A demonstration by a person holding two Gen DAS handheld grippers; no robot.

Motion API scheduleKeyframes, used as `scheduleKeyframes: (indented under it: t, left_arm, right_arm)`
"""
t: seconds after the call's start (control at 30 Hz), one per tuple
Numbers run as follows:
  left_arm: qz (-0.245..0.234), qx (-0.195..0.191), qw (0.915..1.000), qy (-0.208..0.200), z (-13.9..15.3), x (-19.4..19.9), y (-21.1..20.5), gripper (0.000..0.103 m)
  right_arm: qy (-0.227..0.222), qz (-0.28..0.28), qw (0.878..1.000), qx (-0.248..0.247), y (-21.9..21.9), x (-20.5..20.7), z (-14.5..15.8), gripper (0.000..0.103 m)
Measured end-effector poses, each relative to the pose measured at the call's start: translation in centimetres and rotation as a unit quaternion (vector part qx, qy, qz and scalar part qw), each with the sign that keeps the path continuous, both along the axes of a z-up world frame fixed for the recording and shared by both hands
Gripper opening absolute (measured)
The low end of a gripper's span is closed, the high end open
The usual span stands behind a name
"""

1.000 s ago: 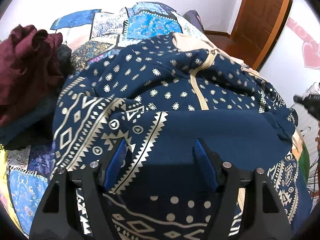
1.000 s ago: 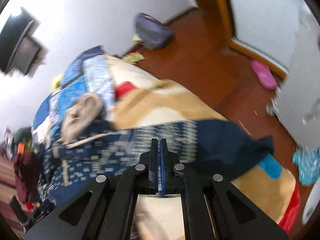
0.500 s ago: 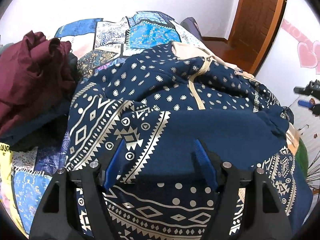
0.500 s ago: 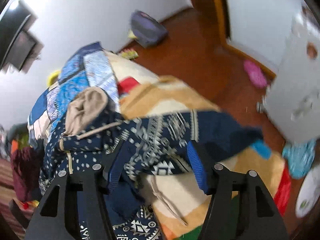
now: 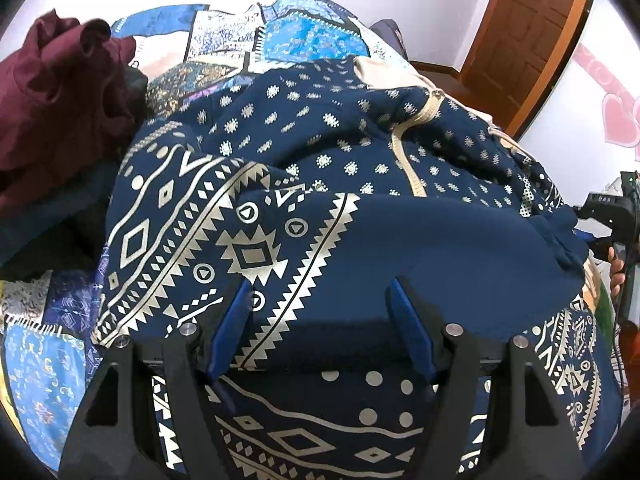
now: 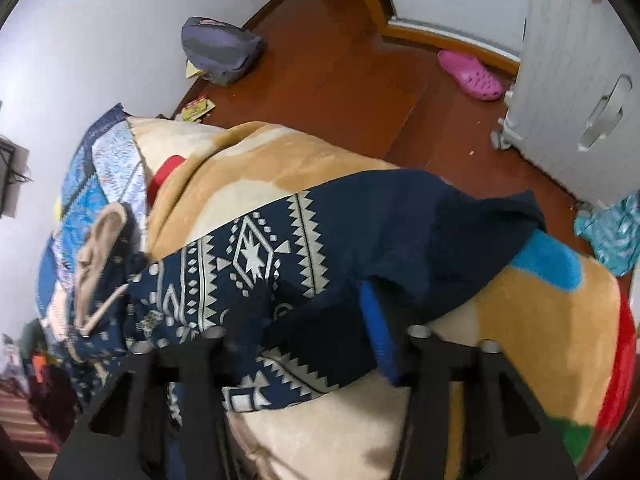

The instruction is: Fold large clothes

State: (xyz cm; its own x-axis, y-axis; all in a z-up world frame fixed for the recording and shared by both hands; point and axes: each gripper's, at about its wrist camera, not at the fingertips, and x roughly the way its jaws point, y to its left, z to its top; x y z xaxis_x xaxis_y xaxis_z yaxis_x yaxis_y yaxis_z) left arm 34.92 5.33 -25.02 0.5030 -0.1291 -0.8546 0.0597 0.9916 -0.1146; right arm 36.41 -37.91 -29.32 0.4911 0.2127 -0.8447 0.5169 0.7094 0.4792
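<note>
Navy fabric with a cream geometric print fills most of what we see: a zip-front hoodie (image 5: 304, 168) spread over the bed, its cream zipper (image 5: 412, 148) running up the chest to a beige-lined hood (image 5: 380, 68). In our left wrist view one sleeve (image 5: 360, 248) is folded across the body, patterned at one end and plain navy at the cuff end. Our left gripper (image 5: 320, 312) stands well open, pointing down at that folded sleeve; its blue pads (image 5: 230, 326) lie to either side of the cloth, and we cannot tell whether they press on it. A maroon garment (image 5: 56, 92) sits heaped at the left on a blue patchwork quilt (image 5: 304, 36). At the far right edge of the same view the right gripper's black body and a few fingers of the hand holding it show.

In our right wrist view the other sleeve (image 6: 360, 248) stretches out across a tan plush blanket (image 6: 256, 168) toward the edge of the bed. Our right gripper (image 6: 304, 332) has its jaws partly apart and closing, with sleeve fabric lying between them; only one blue pad (image 6: 376, 328) shows, the other being covered by cloth. Beyond the bed, on the red-brown floor (image 6: 352, 80), we see a grey backpack (image 6: 218, 50) and a pink clog (image 6: 472, 74).
</note>
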Motion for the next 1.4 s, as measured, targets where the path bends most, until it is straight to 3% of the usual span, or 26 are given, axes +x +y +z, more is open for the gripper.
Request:
scheduleKeyframes:
  t: [0.1, 0.17, 0.37, 0.5, 0.73, 0.97, 1.17, 1.27, 1.4]
  left_arm:
    - [-0.001, 0.003, 1.0000, -0.003, 0.1, -0.1, 0.0, 0.070]
    - [-0.002, 0.006, 1.0000, -0.007, 0.3, -0.2, -0.1, 0.070]
    - [-0.005, 0.018, 0.9997, -0.016, 1.0, -0.4, -0.4, 0.070]
    - [-0.011, 0.031, 0.9990, -0.030, 2.0, -0.8, -0.9, 0.070]
    - [-0.011, 0.036, 0.9981, -0.049, 3.7, -1.3, -1.2, 0.070]
    - [-0.011, 0.044, 0.9973, -0.057, 4.6, -1.8, -1.4, 0.070]
    - [-0.013, 0.046, 0.9972, -0.058, 4.9, -2.5, -1.4, 0.070]
    - [-0.014, 0.047, 0.9971, -0.058, 5.0, -2.8, -1.4, 0.070]
    - [-0.013, 0.046, 0.9971, -0.059, 5.0, -3.0, -1.3, 0.070]
  right_arm:
    - [-0.010, 0.008, 1.000, 0.001, -0.3, 0.1, -0.1, 0.016]
    - [-0.014, 0.010, 1.000, 0.003, -0.5, -0.1, 0.1, 0.011]
    - [-0.040, 0.023, 0.999, -0.006, 0.1, -0.4, 1.9, 0.005]
    - [-0.085, 0.040, 0.995, -0.035, 1.1, -0.8, 5.3, 0.005]
    - [-0.179, 0.116, 0.972, -0.096, 5.3, -2.4, 12.4, 0.005]
    - [-0.230, 0.216, 0.941, -0.120, 11.8, -4.5, 15.5, 0.005]
    - [-0.192, 0.318, 0.917, -0.141, 17.8, -5.6, 14.3, 0.012]
    - [-0.174, 0.359, 0.906, -0.141, 19.4, -6.4, 14.1, 0.036]
    - [-0.202, 0.370, 0.891, -0.166, 19.4, -8.4, 15.1, 0.053]
